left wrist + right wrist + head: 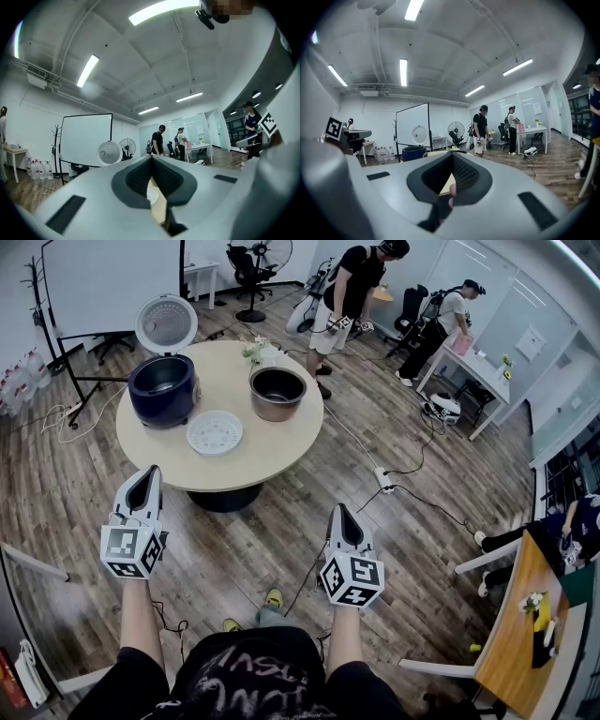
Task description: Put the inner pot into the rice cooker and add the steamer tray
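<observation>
The left gripper [148, 474] is held with its jaws clenched on nothing, well short of the round counter [230, 371]. Ahead of those jaws and slightly to their left, the dark blue rice cooker [162, 387] is seen on the counter with its lid [167, 324] raised. The white steamer tray [215, 433] lies ahead and a little right of them, just beside the cooker. The inner pot [277, 393] is set upright ahead and left of the right gripper [340, 512], whose jaws are likewise pressed together and empty.
</observation>
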A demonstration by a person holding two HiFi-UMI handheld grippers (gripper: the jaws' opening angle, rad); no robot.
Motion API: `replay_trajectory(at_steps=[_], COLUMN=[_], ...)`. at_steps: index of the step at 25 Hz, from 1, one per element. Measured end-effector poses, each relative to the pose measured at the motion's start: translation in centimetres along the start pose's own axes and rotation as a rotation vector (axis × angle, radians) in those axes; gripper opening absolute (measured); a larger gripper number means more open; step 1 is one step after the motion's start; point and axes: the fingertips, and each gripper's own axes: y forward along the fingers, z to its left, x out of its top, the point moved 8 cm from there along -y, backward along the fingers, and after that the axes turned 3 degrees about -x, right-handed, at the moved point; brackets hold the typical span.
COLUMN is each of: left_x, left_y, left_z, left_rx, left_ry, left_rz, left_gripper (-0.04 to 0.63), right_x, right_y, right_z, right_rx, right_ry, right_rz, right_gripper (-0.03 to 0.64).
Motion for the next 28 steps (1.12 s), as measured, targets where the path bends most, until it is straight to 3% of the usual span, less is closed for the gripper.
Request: replay_trajectory(at_steps=[20, 24, 28], left_x=[-1.1, -1.2, -1.1], left_y=[-0.2, -0.1, 0.3], left_z=[-1.0, -1.0, -1.1], left_rx=[-0.001, -0.016, -0.040], left_ry=[-0.014, -0.016, -0.022], left_rz=[0.034, 0.031, 0.022], left_gripper=[0.011, 0.050, 0.163], right_x=[-0.7, -0.7, -0.5], right_y=[-0.7, -0.7, -0.7], right_z=[0.2, 0.3, 0.6], right_rx=[0.012, 0.019, 0.043], right_ry=[0.017, 0.019, 0.015], right_rz=[-0.024, -0.027, -0.047], right_gripper=[0.005, 0.031, 0.131])
